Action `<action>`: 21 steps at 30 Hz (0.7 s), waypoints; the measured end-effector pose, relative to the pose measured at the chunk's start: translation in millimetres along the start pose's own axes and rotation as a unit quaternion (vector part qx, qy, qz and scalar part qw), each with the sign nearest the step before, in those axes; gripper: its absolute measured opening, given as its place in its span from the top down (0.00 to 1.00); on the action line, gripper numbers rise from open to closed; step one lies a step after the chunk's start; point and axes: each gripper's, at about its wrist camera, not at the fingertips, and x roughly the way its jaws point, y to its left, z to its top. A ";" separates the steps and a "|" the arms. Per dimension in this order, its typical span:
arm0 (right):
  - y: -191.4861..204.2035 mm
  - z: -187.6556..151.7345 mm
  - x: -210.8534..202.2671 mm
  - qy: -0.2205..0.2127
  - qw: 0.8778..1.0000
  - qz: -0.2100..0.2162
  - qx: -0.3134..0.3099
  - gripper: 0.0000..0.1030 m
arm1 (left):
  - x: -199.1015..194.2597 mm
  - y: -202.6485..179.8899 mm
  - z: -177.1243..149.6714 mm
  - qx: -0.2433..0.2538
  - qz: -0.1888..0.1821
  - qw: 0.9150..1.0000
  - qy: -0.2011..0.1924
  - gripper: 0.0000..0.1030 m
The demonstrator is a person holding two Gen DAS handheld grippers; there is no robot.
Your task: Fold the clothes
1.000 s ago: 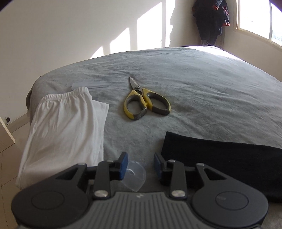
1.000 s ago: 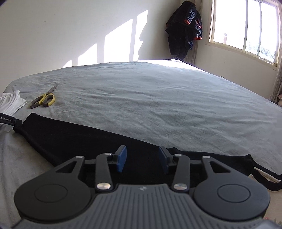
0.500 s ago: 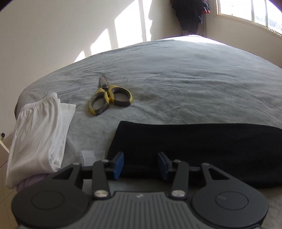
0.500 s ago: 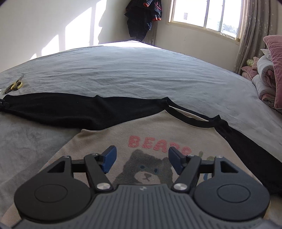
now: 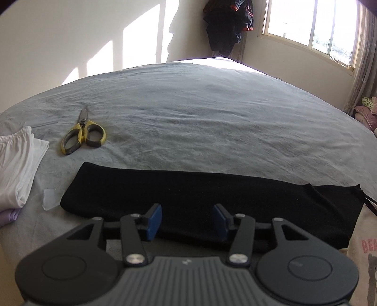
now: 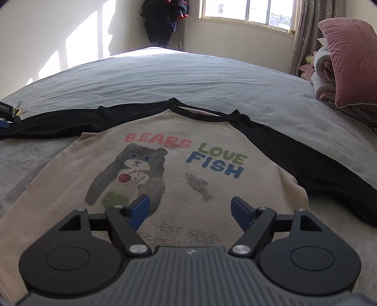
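Ahead of me a wide bed (image 5: 200, 122) under a grey cover fills the room. Behind it stands a pale wall (image 5: 82, 35) patched with bright sunlight. A window (image 6: 245, 10) sits to my right, with a curtain (image 6: 304, 35) beside it. Dark clothing (image 5: 227, 23) hangs in the corner. A pink pillow (image 6: 348, 58) rests on folded bedding (image 6: 322, 77) to my right.

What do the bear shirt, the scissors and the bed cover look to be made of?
Bear shirt: soft knit, probably cotton jersey or light fleece; matte cream body, black sleeves, slightly fuzzy print. Scissors: bare metal blades that glint, with handles in yellow and grey that look like moulded plastic or rubber. Bed cover: grey, matte, fine creases and a brushed nap, likely a plush or flannel sheet.
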 end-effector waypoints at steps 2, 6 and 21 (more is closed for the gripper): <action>-10.0 -7.4 -3.5 0.001 1.000 -0.007 0.004 0.20 | -12.9 -25.5 -9.3 0.013 -0.027 0.999 -0.015 0.51; -30.1 -20.8 -7.8 0.003 1.000 -0.022 0.014 0.16 | -38.7 -77.4 -37.5 0.028 -0.102 0.994 -0.033 0.50; -45.1 -62.6 -22.2 0.009 0.999 -0.034 0.031 0.00 | -45.5 -148.1 -131.4 0.140 -0.175 0.974 -0.024 0.24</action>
